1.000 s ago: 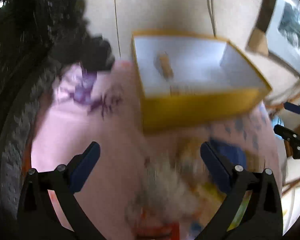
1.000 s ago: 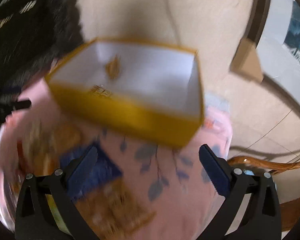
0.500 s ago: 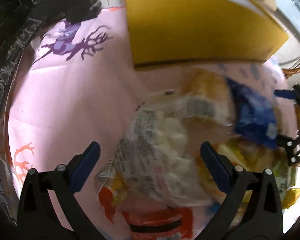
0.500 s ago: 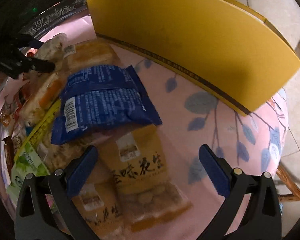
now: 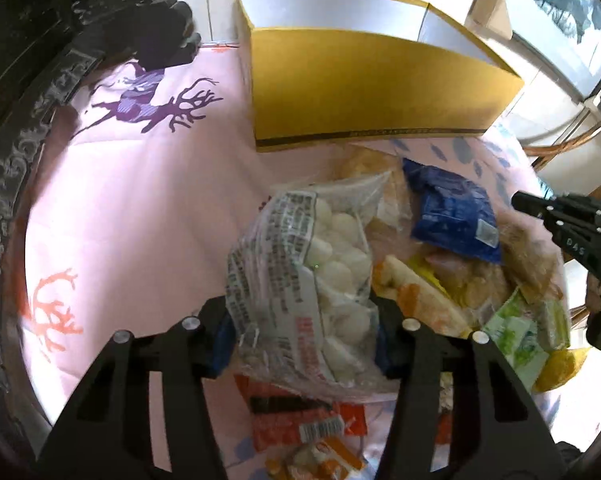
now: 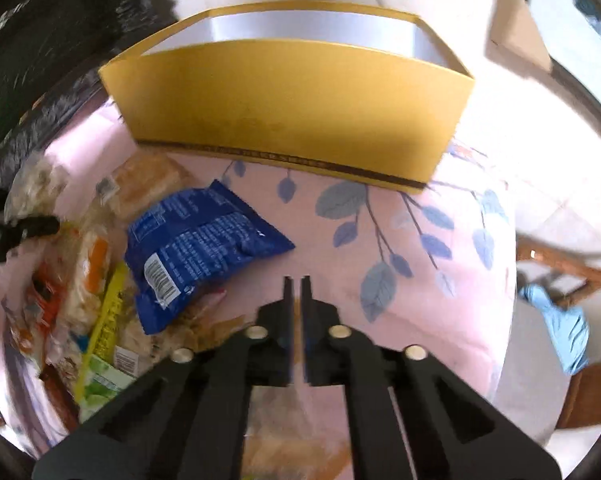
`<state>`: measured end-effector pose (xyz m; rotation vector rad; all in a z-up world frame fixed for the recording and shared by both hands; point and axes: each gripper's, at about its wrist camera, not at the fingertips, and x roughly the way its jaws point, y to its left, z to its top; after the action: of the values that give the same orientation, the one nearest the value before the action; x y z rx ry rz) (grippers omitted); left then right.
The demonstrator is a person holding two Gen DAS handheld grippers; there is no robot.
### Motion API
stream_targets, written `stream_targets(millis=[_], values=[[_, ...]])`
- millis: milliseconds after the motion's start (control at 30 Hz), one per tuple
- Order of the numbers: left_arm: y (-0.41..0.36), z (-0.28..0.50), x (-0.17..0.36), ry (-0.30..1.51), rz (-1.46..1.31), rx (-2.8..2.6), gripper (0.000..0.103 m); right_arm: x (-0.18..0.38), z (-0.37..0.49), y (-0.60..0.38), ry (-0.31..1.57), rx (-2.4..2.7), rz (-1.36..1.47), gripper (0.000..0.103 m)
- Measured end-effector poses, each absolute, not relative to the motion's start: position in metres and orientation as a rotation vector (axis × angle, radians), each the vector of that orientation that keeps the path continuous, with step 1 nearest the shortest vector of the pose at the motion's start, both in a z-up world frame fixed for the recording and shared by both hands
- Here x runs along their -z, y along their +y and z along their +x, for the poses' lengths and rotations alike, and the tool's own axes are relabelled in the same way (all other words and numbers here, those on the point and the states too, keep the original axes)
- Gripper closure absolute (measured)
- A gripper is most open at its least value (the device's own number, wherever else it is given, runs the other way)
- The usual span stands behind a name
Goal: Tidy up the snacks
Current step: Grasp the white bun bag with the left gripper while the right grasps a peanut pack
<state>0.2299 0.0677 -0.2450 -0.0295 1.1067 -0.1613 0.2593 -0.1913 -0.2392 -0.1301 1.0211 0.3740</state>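
Note:
A heap of snack packets lies on a pink cloth (image 5: 148, 208) in front of an open yellow box (image 5: 372, 92) (image 6: 292, 100). My left gripper (image 5: 302, 320) has a clear bag of white sweets (image 5: 332, 264) between its jaws. The jaws are closing and the pads press its sides. A blue packet (image 5: 452, 216) (image 6: 204, 240) lies right of that bag. My right gripper (image 6: 296, 280) (image 5: 518, 200) is shut, its tips over the cloth beside the blue packet. A tan packet (image 6: 284, 456) shows blurred under it; whether its edge is pinched I cannot tell. The left gripper (image 6: 40, 224) shows at that view's left edge.
Tan, orange and green packets (image 5: 512, 332) crowd the heap's right side, and a red wrapper (image 5: 300, 420) lies under the clear bag. Dark carved furniture (image 5: 24, 128) borders the table on the left. A wooden chair (image 6: 580, 276) stands to the right, a cardboard box (image 6: 516, 28) on the floor beyond.
Both grippers have dropped toward the snack heap. The left jaws closed in around the clear bag of white sweets. The right jaws went from wide open to shut.

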Motion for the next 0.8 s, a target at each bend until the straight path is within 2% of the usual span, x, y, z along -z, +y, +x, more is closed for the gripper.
stream_targets(millis=[167, 400, 433, 467, 500, 600, 633, 667, 733, 800], values=[[0.07, 0.208, 0.227, 1.075, -0.072, 0.172, 0.052, 0.24, 0.246, -0.215, 1.07, -0.347, -0.034, 0.103], [0.07, 0.19, 0.211, 1.039, -0.091, 0.177, 0.054, 0.212, 0.227, -0.249, 1.02, -0.271, 0.095, 0.101], [0.069, 0.187, 0.209, 1.028, -0.102, 0.19, 0.054, 0.213, 0.225, -0.247, 1.025, -0.263, 0.066, 0.073], [0.068, 0.185, 0.206, 1.02, -0.108, 0.2, 0.054, 0.218, 0.226, -0.241, 1.037, -0.243, 0.035, 0.014], [0.068, 0.183, 0.205, 1.017, -0.108, 0.207, 0.055, 0.222, 0.224, -0.238, 1.046, -0.229, 0.008, 0.001], [0.065, 0.183, 0.209, 1.034, -0.092, 0.196, 0.055, 0.243, 0.227, -0.207, 1.025, -0.324, -0.094, 0.002], [0.066, 0.183, 0.212, 1.041, -0.097, 0.193, 0.055, 0.259, 0.232, -0.192, 1.059, -0.339, -0.183, 0.034], [0.067, 0.184, 0.214, 1.048, -0.103, 0.186, 0.056, 0.272, 0.237, -0.183, 1.097, -0.356, -0.228, 0.057], [0.07, 0.183, 0.213, 1.047, -0.121, 0.178, 0.056, 0.279, 0.241, -0.179, 1.132, -0.335, -0.19, 0.062], [0.074, 0.182, 0.208, 1.034, -0.143, 0.193, 0.056, 0.274, 0.242, -0.18, 1.136, -0.327, -0.163, 0.062]])
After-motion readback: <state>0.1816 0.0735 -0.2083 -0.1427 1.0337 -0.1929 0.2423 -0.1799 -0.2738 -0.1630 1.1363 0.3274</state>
